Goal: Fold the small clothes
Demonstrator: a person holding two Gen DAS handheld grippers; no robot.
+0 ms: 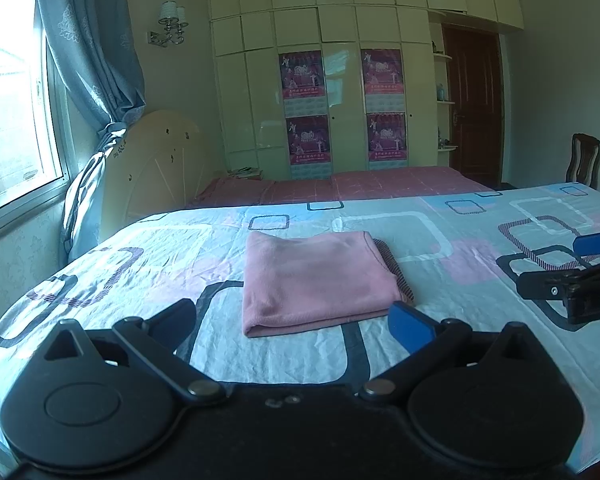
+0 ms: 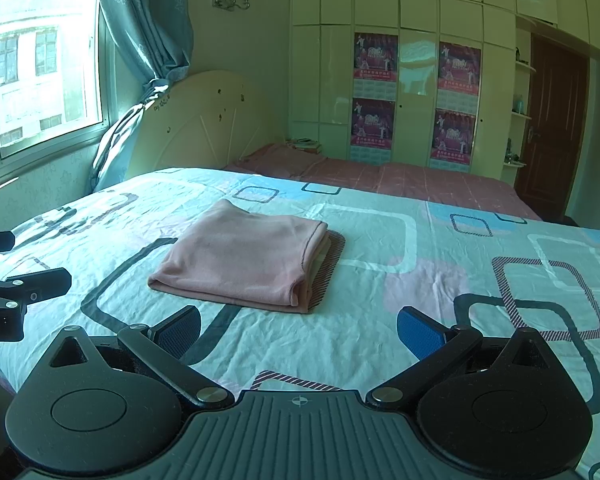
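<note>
A: Pink garment (image 1: 316,280) is seen folded, lying mid-bedsheet (image 1: 440,264).

B: Left gripper (image 1: 296,326) and right gripper (image 2: 298,330) are spread wide, nothing held. Edges should be squared gently; layers judged easily disturbed.

A bed (image 1: 148,256) in a wrinkled sheet (pale, printed with rounded squares) carries one folded pink garment (image 1: 316,284) near its middle.

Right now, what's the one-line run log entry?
garment: pink garment folded on bed sheet | left hand-held gripper: open | right hand-held gripper: open
</note>
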